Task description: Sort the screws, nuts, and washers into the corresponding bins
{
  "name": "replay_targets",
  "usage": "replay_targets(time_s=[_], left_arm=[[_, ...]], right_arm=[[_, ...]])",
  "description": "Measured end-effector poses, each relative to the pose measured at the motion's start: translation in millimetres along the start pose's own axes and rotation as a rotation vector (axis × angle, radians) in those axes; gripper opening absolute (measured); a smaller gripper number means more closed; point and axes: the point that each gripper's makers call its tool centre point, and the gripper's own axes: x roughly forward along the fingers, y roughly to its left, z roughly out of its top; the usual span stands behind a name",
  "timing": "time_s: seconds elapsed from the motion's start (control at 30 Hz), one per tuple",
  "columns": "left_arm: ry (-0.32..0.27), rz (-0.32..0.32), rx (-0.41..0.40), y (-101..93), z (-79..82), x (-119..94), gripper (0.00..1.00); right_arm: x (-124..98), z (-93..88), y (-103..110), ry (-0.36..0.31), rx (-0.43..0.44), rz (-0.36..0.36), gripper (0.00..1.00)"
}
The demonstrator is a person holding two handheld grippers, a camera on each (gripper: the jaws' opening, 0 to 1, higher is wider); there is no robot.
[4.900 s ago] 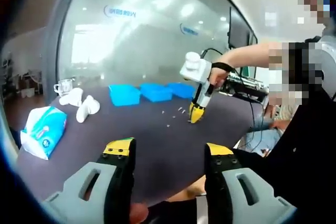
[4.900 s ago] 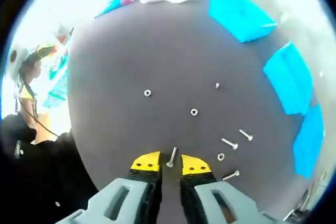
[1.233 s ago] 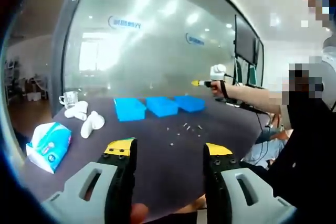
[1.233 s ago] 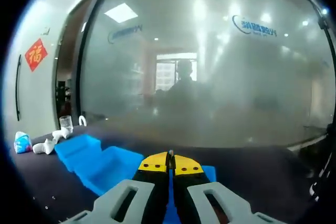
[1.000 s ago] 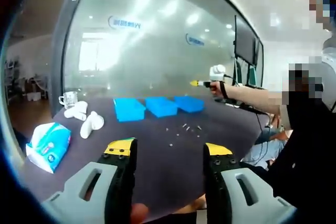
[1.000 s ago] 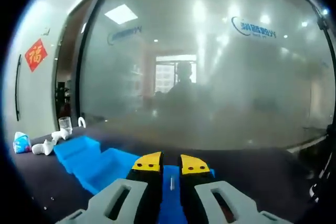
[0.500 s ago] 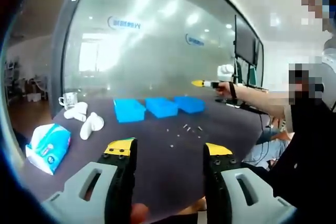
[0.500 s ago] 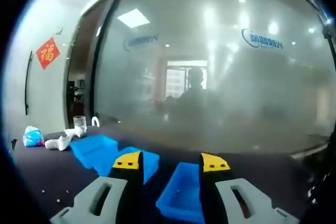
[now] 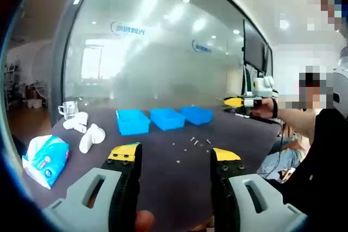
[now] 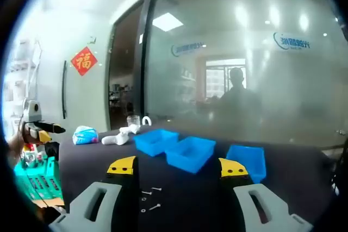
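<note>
Right gripper view: the right gripper (image 10: 176,169), jaws now wide and empty after dropping its screw into the right-hand blue bin (image 10: 247,161), has pulled back, while loose screws (image 10: 149,191) remain on the worktop (image 10: 304,188) and the left gripper (image 9: 171,156) hangs wide, empty.

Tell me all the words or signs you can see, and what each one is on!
"福": a gold character on the red diamond sign on the wall beside the doorway.
Blue logo lettering on the frosted glass wall, in two places: too blurred to read.
Print on the blue and white tissue pack: too small to read.
The blue bins bear no label that I can make out.
</note>
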Motion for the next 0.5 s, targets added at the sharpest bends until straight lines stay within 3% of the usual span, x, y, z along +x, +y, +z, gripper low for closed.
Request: replay_targets(time_s=[0.2,0.5], left_arm=[[-0.005,-0.003,0.006,-2.5,2.4,5,0.49],[-0.012,-0.038,0.022,-14.8,7.3,8,0.49]], right_arm=[[-36,-5.0,14,-0.018,-0.023,0.017,0.58],[-88,-5.9,7,-0.07,0.025,-0.004,0.57]])
